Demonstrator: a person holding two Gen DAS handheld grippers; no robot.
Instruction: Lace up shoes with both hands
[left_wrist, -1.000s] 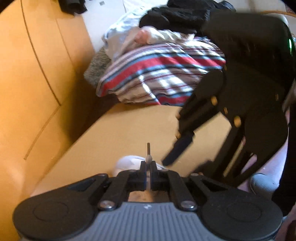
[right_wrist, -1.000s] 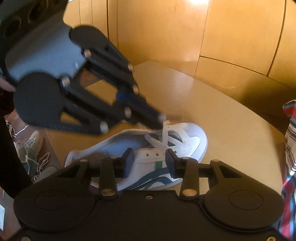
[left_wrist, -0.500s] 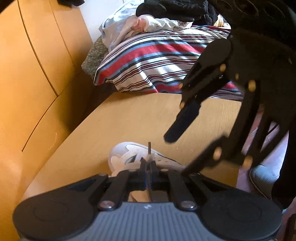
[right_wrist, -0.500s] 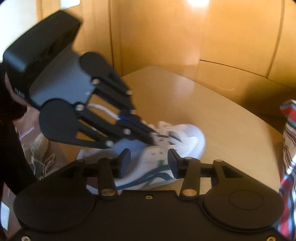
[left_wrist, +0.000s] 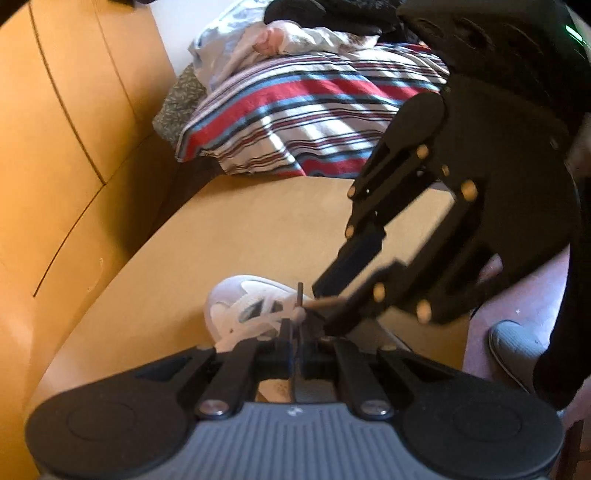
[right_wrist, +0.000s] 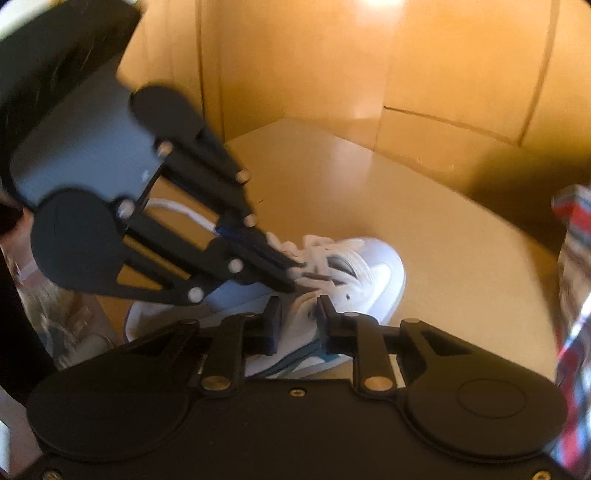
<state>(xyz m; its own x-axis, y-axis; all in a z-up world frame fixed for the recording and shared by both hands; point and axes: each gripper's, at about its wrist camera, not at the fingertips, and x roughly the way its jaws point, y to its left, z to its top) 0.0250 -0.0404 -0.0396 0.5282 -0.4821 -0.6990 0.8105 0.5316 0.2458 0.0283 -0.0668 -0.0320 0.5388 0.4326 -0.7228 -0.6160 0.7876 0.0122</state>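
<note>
A white sneaker (right_wrist: 373, 273) with blue side stripes lies on the wooden table (right_wrist: 461, 229); in the left wrist view its toe (left_wrist: 236, 302) shows just past my fingers. My left gripper (left_wrist: 295, 332) is shut on the white lace, whose dark tip (left_wrist: 300, 293) sticks up above the pads. In the right wrist view the left gripper (right_wrist: 295, 275) reaches in over the eyelets. My right gripper (right_wrist: 299, 317) hovers beside the shoe's upper, its jaws closing, the pads pressing on nothing. From the left wrist view the right gripper (left_wrist: 323, 308) has its fingertips right next to the lace tip.
Orange wooden panels (left_wrist: 55, 129) wall in the table's far side. A striped blanket (left_wrist: 314, 107) with clothes piled on it lies beyond the table. Another shoe (right_wrist: 74, 332) sits on the floor at the left, and a grey one (left_wrist: 513, 343) by the table's edge.
The right gripper came down close to the lace tip and its jaws narrowed. The left gripper kept its hold on the lace and stayed almost still.
</note>
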